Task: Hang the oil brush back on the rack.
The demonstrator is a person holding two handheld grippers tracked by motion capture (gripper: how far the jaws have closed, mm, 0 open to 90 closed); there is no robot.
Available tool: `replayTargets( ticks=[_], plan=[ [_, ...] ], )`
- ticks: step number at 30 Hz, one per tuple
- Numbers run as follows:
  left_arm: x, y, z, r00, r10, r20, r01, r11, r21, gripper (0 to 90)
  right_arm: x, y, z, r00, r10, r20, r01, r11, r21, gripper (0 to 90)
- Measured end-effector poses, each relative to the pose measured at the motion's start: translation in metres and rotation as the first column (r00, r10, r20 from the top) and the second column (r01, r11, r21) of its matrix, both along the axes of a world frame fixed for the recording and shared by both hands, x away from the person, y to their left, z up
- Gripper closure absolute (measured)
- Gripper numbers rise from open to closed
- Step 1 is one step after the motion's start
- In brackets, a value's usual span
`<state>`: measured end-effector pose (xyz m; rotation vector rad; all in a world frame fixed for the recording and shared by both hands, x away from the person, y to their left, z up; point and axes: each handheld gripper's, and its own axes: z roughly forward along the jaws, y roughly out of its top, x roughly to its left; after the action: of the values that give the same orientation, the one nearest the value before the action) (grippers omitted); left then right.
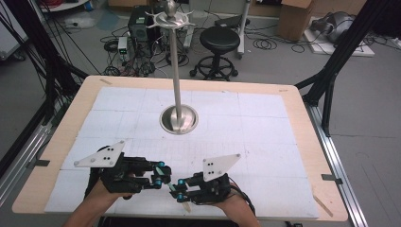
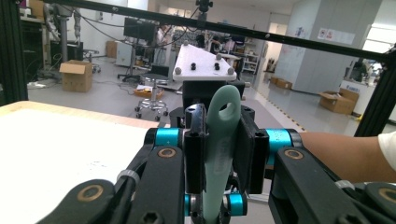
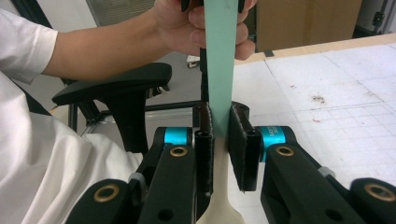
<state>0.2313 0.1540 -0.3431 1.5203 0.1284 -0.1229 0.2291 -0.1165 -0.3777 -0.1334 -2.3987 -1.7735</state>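
Mint-green plastic spatula [image 3: 220, 60], light, stiff and smooth, is clamped at its flat handle by both the right claw [image 3: 220, 140] and left claw [image 2: 219, 154], near the steel stand [image 1: 178, 118].

Readable text: none anywhere in the room.
Wall signs [image 2: 334, 35]: far beyond the left gripper's jaws, lettering too small to read.
Blue collar [image 3: 275, 136]: just right of the right gripper's jaws, faint marks, too blurred to make out.
Cardboard boxes [image 2: 76, 75]: no legible print.
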Motion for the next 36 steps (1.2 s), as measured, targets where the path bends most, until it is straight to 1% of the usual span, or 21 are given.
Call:
replayTargets(
  ticks=[3, 6, 8, 9, 11, 13, 14, 15, 16, 17, 18, 19, 20, 23, 24, 25, 26, 27, 28, 31, 36],
  plan=[
    [0.000, 0.000, 0.000, 1.0000, 0.006, -0.001, -0.006, 1.0000, 0.004, 75.8, 0.000, 0.001, -0.001, 1.0000, 0.000, -0.002, 0.000, 1.0000, 0.001, 81.0],
    [-0.001, 0.000, 0.001, 0.9988, 0.048, -0.005, -0.048, 0.9987, 0.018, 76.1, 0.000, 0.000, -0.001, 0.9998, -0.019, -0.002, 0.019, 0.9998, 0.000, 80.1],
    [-0.001, 0.001, 0.002, 0.9965, 0.082, -0.016, -0.082, 0.9962, 0.032, 76.2, 0.000, 0.000, -0.001, 0.9972, -0.075, -0.004, 0.075, 0.9972, -0.001, 67.9],
    [-0.001, 0.001, 0.002, 0.9953, 0.095, -0.017, -0.095, 0.9948, 0.036, 76.3, 0.001, -0.001, -0.001, 0.9939, -0.109, -0.013, 0.109, 0.9940, 0.000, 60.6],
    [-0.003, 0.001, 0.004, 0.9898, 0.142, -0.011, -0.141, 0.9884, 0.055, 76.3, 0.001, -0.003, -0.001, 0.9875, -0.158, -0.003, 0.158, 0.9875, -0.009, 58.7],
    [-0.003, 0.000, 0.006, 0.9807, 0.195, -0.009, -0.194, 0.9779, 0.079, 76.3, 0.000, -0.004, 0.000, 0.9789, -0.204, 0.019, 0.204, 0.9790, -0.004, 58.0],
    [-0.004, -0.001, 0.007, 0.9738, 0.227, -0.005, -0.226, 0.9699, 0.091, 76.3, -0.001, -0.004, 0.001, 0.9742, -0.223, 0.034, 0.223, 0.9747, -0.005, 58.0],
    [-0.004, -0.001, 0.007, 0.9708, 0.240, -0.002, -0.238, 0.9664, 0.096, 76.3, -0.003, -0.003, 0.002, 0.9651, -0.253, 0.067, 0.254, 0.9671, -0.006, 59.5],
    [-0.004, -0.002, 0.008, 0.9645, 0.264, 0.004, -0.263, 0.9583, 0.112, 76.3, -0.003, -0.003, 0.003, 0.9620, -0.262, 0.078, 0.263, 0.9647, -0.008, 60.7],
    [-0.004, -0.003, 0.009, 0.9605, 0.278, 0.008, -0.277, 0.9534, 0.119, 76.2, -0.005, -0.002, 0.004, 0.9573, -0.272, 0.098, 0.274, 0.9619, -0.004, 61.4],
    [-0.004, -0.004, 0.009, 0.9565, 0.291, 0.011, -0.291, 0.9489, 0.123, 76.2, -0.005, 0.000, 0.005, 0.9540, -0.280, 0.107, 0.282, 0.9594, -0.004, 62.3],
    [-0.004, -0.004, 0.009, 0.9549, 0.297, 0.014, -0.296, 0.9471, 0.124, 76.2, -0.006, 0.001, 0.005, 0.9479, -0.295, 0.121, 0.297, 0.9547, -0.006, 63.1],
    [-0.004, -0.006, 0.009, 0.9516, 0.307, 0.014, -0.306, 0.9439, 0.123, 76.2, -0.006, 0.002, 0.005, 0.9464, -0.298, 0.124, 0.301, 0.9535, -0.007, 63.7],
    [-0.004, -0.007, 0.008, 0.9430, 0.332, 0.017, -0.332, 0.9352, 0.124, 76.2, -0.004, 0.005, 0.005, 0.9356, -0.328, 0.132, 0.332, 0.9433, -0.010, 65.9],
    [-0.003, -0.008, 0.008, 0.9409, 0.338, 0.016, -0.338, 0.9329, 0.125, 76.2, -0.004, 0.006, 0.005, 0.9346, -0.329, 0.136, 0.333, 0.9427, -0.013, 67.4],
    [-0.003, -0.009, 0.008, 0.9381, 0.346, 0.014, -0.345, 0.9297, 0.129, 76.2, -0.004, 0.007, 0.005, 0.9284, -0.342, 0.145, 0.348, 0.9373, -0.016, 69.1],
    [-0.003, -0.010, 0.008, 0.9340, 0.357, 0.014, -0.356, 0.9252, 0.133, 76.2, -0.004, 0.008, 0.004, 0.9280, -0.342, 0.147, 0.349, 0.9371, -0.018, 71.0],
    [-0.002, -0.010, 0.007, 0.9322, 0.362, 0.015, -0.360, 0.9231, 0.135, 76.2, -0.005, 0.009, 0.004, 0.9247, -0.351, 0.147, 0.357, 0.9339, -0.016, 72.6],
    [-0.002, -0.011, 0.007, 0.9308, 0.365, 0.012, -0.363, 0.9216, 0.136, 76.2, -0.005, 0.010, 0.004, 0.9233, -0.350, 0.157, 0.357, 0.9342, -0.012, 74.3],
    [-0.002, -0.013, 0.007, 0.9253, 0.379, 0.014, -0.377, 0.9162, 0.135, 76.2, -0.005, 0.012, 0.003, 0.9128, -0.373, 0.165, 0.382, 0.9240, -0.021, 78.7],
    [-0.001, -0.013, 0.007, 0.9227, 0.385, 0.010, -0.383, 0.9146, 0.128, 76.2, -0.005, 0.013, 0.003, 0.9098, -0.384, 0.157, 0.392, 0.9197, -0.021, 82.5]
  ],
)
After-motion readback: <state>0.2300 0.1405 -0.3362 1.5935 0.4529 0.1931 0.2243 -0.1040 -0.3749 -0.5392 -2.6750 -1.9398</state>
